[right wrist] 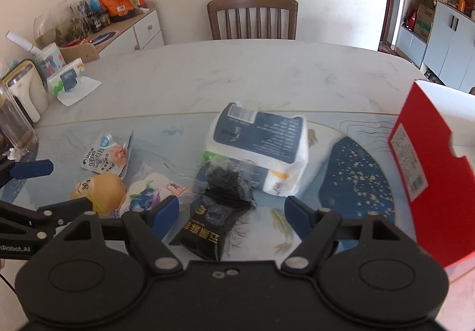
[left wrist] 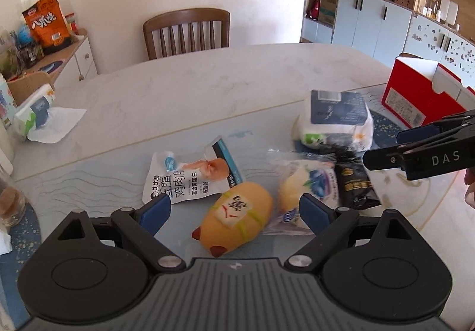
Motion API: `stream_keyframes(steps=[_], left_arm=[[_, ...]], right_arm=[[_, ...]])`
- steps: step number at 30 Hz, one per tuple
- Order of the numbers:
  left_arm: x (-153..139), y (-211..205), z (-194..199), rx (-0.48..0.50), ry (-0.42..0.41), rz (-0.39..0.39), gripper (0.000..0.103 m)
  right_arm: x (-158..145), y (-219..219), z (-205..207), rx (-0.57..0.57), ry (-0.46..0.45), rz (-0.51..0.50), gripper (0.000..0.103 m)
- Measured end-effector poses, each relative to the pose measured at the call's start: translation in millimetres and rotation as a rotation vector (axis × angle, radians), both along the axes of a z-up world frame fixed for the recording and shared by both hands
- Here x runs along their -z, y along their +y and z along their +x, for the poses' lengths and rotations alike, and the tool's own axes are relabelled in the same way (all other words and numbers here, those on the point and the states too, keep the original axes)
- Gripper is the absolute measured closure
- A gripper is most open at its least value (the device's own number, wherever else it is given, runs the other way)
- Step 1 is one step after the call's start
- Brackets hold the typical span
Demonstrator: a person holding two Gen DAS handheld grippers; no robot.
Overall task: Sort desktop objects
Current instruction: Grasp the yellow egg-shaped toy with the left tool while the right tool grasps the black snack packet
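Left gripper (left wrist: pixel 234 209): blue-padded jaws spread wide, nothing between them, above yellow squishy hamster-shaped toy (left wrist: pixel 237 216) at lower centre of left wrist view. Right gripper (right wrist: pixel 231 212): jaws likewise spread, black snack packet with gold lettering (right wrist: pixel 212 231) between them, untouched. White-and-navy tissue pack (right wrist: pixel 261 141) mid-frame; red open cardboard box (right wrist: pixel 427 170) at right edge; white chicken-snack pouch (left wrist: pixel 184 176) left of centre.

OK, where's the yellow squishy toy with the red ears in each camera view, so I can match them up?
Left wrist: yellow squishy toy low centre, between the open left gripper fingers.
Right wrist: toy at lower left, beside the blueberry packet.
Shared landmark: red box, at right in both.
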State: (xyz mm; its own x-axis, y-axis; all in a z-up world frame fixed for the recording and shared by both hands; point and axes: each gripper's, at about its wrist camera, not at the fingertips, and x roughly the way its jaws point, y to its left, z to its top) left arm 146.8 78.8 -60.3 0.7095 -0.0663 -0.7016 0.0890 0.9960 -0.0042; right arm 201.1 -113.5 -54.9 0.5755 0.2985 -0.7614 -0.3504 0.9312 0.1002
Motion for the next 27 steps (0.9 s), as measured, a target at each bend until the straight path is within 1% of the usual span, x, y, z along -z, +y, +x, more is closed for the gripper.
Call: stream_keyframes(steps=[8, 16, 17, 19, 21, 25, 27], left_arm=[[18, 9, 15, 0.016, 0.019, -0.006, 0.009], [31, 13, 25, 0.015, 0.045, -0.023, 0.010], [32, 13, 26, 0.015, 0.048, -0.025, 0.013], [35, 13, 27, 0.021, 0.056, -0.029, 0.016], [38, 13, 28, 0.032, 0.063, -0.039, 0.021], [40, 10, 26, 0.051, 0.072, -0.042, 0.035], [40, 7, 25, 0.056, 0.069, -0.037, 0.037]], right_arm=[[20, 10, 12, 0.021, 0.036, -0.045, 0.026], [34, 17, 18, 0.031, 0.091, -0.060, 0.027], [35, 18, 18, 0.032, 0.093, -0.063, 0.027], [37, 21, 18, 0.028, 0.093, -0.069, 0.028], [39, 23, 17, 0.024, 0.093, -0.076, 0.030], [41, 25, 16, 0.006, 0.101, -0.074, 0.039], [40, 26, 15, 0.002, 0.102, -0.072, 0.042]])
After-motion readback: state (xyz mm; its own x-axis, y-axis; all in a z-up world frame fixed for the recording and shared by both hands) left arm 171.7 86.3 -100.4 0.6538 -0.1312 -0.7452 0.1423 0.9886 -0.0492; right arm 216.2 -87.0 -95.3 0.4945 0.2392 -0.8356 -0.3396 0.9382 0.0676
